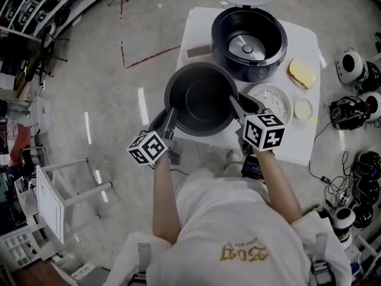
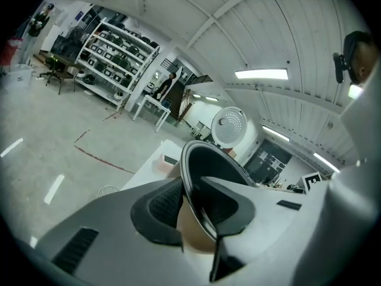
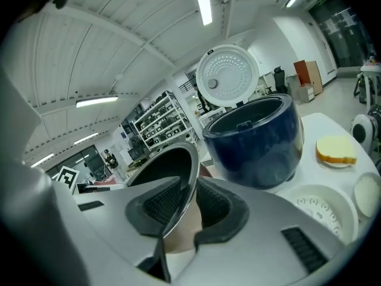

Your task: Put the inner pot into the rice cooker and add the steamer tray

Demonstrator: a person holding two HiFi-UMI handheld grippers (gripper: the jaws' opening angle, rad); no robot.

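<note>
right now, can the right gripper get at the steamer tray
Probably not: the right gripper holds the inner pot by its rim, jaws shut. The steamer tray lies uncovered beside it, so the way looks free once the pot is down.

Workshop hall, viewed around the white counter (image 1: pixel 191 27). A pale grey concrete floor (image 1: pixel 113 100) spreads to the left of the counter and is crossed by red tape lines (image 1: pixel 152 56). Metal storage racks (image 2: pixel 116 55) stand well beyond the counter. Above it, a white ribbed ceiling (image 2: pixel 297 22) carries strip lights (image 2: pixel 261 74). Loose cables (image 1: pixel 338 189) lie on the floor to the right of the counter.
</note>
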